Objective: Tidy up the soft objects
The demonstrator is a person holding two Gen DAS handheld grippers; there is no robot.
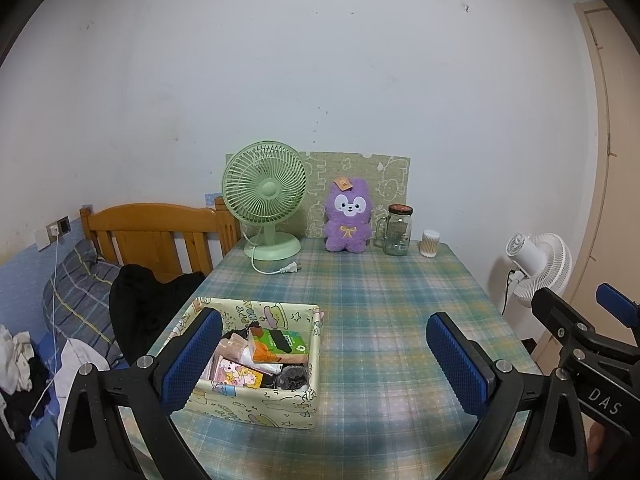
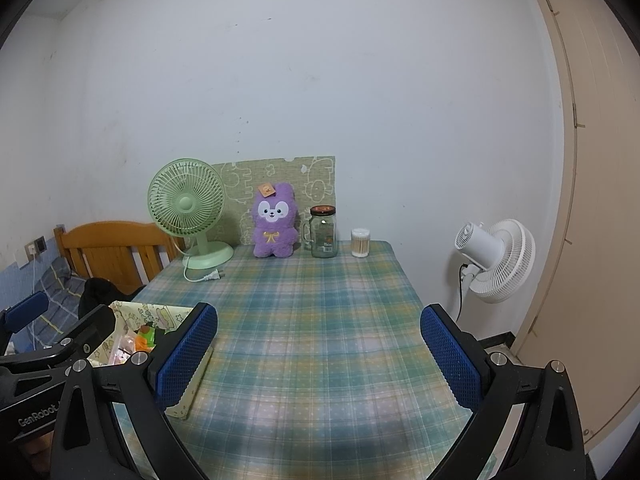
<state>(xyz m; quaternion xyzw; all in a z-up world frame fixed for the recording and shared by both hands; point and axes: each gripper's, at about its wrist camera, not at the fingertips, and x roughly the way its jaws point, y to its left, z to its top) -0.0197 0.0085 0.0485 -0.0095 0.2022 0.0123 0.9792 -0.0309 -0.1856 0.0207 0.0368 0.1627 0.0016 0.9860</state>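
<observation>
A purple plush bunny sits upright at the far edge of the plaid table, against a patterned board; it also shows in the right wrist view. A patterned fabric storage box holding packets and small items stands at the table's near left, partly seen in the right wrist view. My left gripper is open and empty, hovering over the near table with its left finger above the box. My right gripper is open and empty over the near middle of the table.
A green desk fan with loose plug cord stands left of the bunny. A glass jar mug and a cotton swab tub stand to its right. A white floor fan is right of the table, a wooden bed on the left.
</observation>
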